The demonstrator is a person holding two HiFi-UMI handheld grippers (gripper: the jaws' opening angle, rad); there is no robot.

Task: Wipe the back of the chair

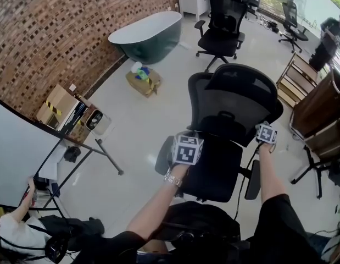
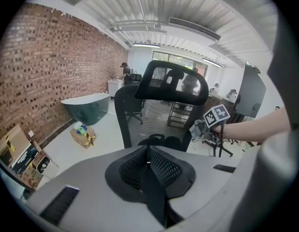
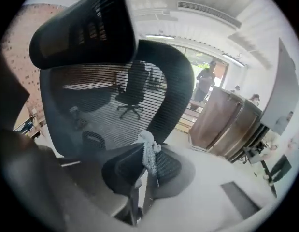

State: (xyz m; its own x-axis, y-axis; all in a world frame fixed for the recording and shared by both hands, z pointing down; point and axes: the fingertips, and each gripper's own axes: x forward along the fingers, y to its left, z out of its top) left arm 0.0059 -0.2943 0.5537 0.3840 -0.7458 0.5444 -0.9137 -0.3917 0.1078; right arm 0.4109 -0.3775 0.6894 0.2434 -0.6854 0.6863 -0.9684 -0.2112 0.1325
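Note:
A black mesh office chair stands in front of me, its back [image 1: 231, 101] facing me and its headrest [image 2: 172, 80] on top. My left gripper [image 1: 186, 148] hangs level with the lower left edge of the back; its jaws [image 2: 148, 161] are shut with nothing between them. My right gripper [image 1: 266, 133] is at the back's lower right edge. It [image 3: 145, 159] is shut on a whitish knobbly cloth [image 3: 149, 149], held close to the mesh [image 3: 106, 105]. The cloth [image 2: 198, 128] also shows under the right gripper's marker cube in the left gripper view.
A dark bathtub [image 1: 148, 34] and a cardboard box [image 1: 143, 81] lie by the brick wall. A second office chair [image 1: 224, 21] stands behind. A wooden rack [image 1: 295, 81] and cabinet [image 1: 318, 111] are right. A white board on legs [image 1: 16, 153] and a crouching person [image 1: 16, 230] are left.

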